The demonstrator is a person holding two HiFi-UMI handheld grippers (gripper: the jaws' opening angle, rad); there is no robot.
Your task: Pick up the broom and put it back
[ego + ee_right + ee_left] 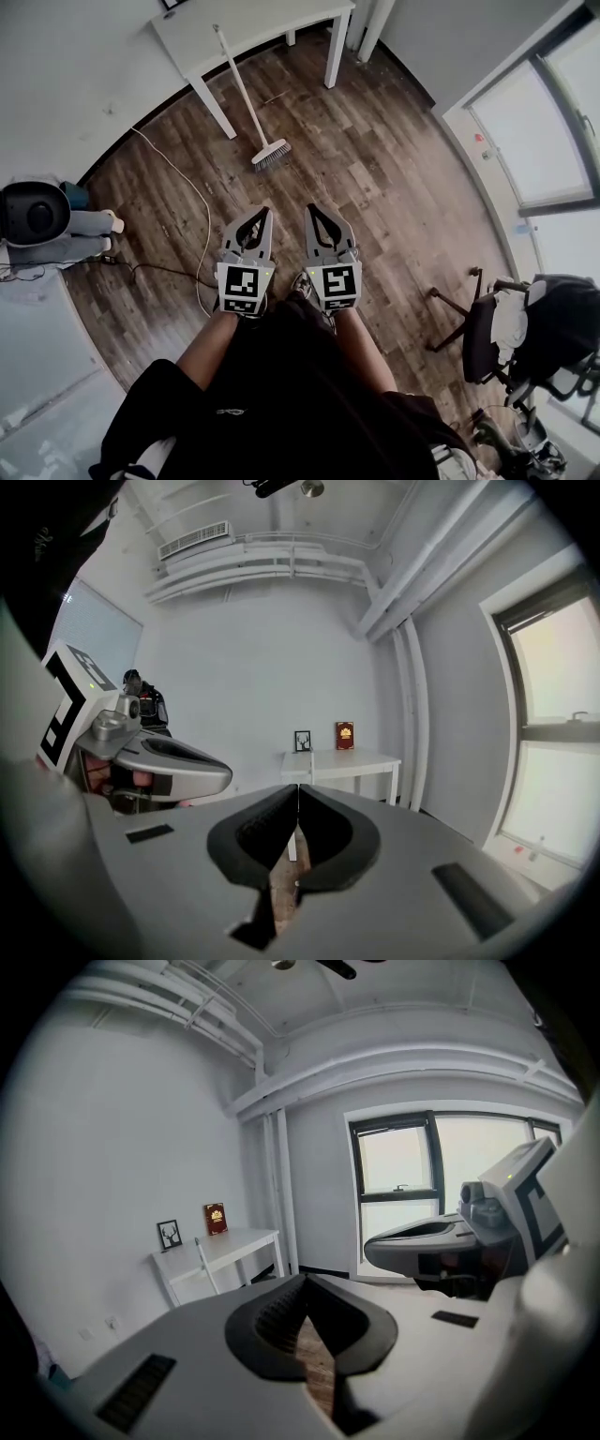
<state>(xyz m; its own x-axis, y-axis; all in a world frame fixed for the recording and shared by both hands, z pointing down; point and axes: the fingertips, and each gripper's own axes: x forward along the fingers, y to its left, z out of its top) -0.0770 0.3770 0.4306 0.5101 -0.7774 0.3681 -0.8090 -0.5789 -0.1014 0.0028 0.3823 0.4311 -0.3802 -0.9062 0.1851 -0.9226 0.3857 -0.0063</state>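
Against table (281, 19), broom (246, 98) looks light, stiff; grab mid-handle. Left gripper (263, 214), right gripper (313, 210) closed, empty.

Left tool (302, 1282) jaws together, broom (207, 1266) leaning against white table (236, 1244)

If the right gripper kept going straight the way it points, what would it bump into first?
Nothing close: the right gripper faces open floor. First in line seems the broom leaning on the white table, though depth is unclear.
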